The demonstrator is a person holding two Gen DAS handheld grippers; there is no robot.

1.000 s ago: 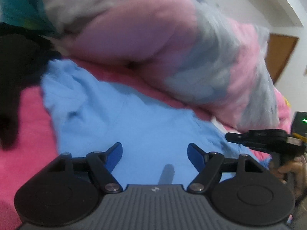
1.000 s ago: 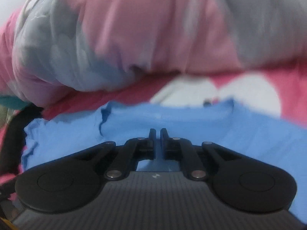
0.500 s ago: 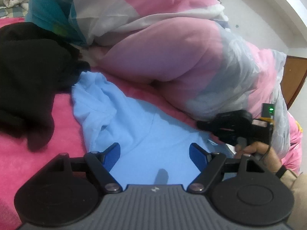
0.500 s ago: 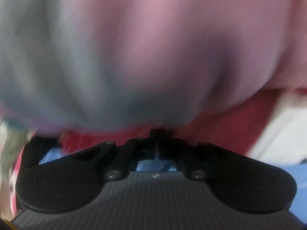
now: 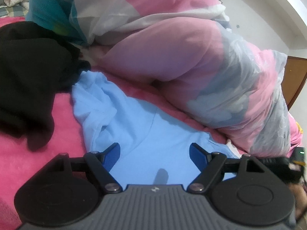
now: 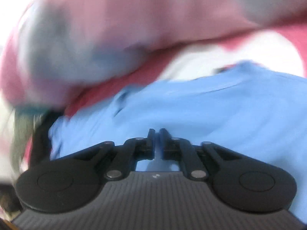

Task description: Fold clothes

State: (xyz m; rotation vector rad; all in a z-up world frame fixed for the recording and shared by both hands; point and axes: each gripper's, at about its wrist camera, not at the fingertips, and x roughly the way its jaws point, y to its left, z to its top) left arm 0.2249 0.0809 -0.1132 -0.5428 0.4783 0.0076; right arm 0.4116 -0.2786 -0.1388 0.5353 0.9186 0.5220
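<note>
Duvet [image 5: 201, 61] blocks far side; black garment [image 5: 28, 72] crowds left.

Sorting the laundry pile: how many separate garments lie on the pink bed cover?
2: a light blue shirt spread in front of the grippers, a black garment heaped at its left. Others may be hidden.

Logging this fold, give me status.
Left gripper open over blue shirt. Right gripper shut, empty. Black garment touches shirt's corner.

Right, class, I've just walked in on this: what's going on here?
A person with a claw in each hand is working on a light blue shirt spread on a pink blanket, beside a bunched pink and grey duvet. The left claw is open above the shirt, gripping nothing. The right claw is shut, empty, over the same shirt. No fold is visible yet.
</note>
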